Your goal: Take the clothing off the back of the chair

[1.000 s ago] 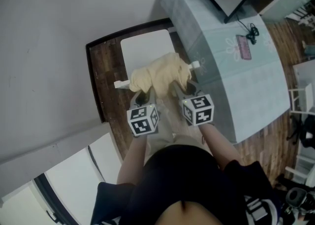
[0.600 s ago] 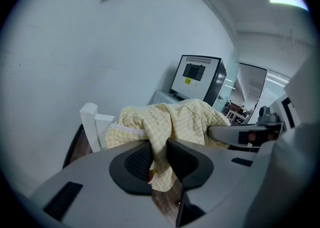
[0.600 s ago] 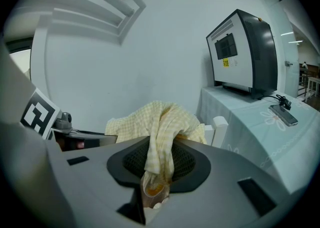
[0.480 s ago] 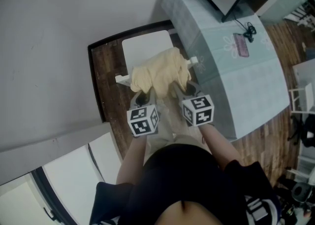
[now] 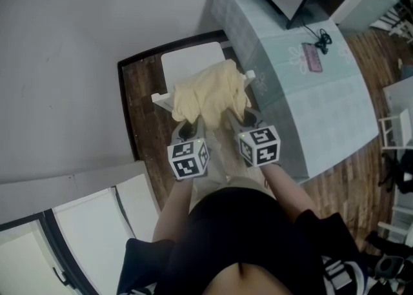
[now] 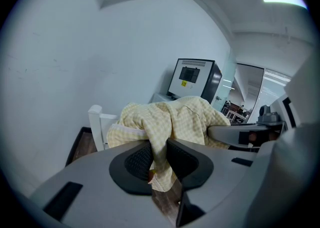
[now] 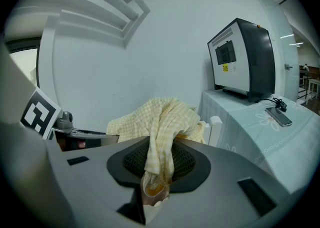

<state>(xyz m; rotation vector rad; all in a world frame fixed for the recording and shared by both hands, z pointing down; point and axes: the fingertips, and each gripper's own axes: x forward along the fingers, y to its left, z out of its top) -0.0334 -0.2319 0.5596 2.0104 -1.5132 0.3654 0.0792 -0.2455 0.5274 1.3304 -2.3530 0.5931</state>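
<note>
Left gripper: jaws closed narrowly on a fold of the yellow checked garment. Right gripper: jaws likewise clamped on a hanging fold. The garment lies bunched over the back of the white chair, beside the covered table.

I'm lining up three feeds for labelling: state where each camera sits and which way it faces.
Head view: on the person's head, facing steeply down at the yellow garment on the white chair; torso, forearms, left gripper and right gripper show.
Left gripper view: on the left gripper, facing along its jaws, shut on the garment; right gripper shows at right.
Right gripper view: on the right gripper, jaws shut on the garment; left gripper shows at left.
All share: garment, chair, grey machine.
</note>
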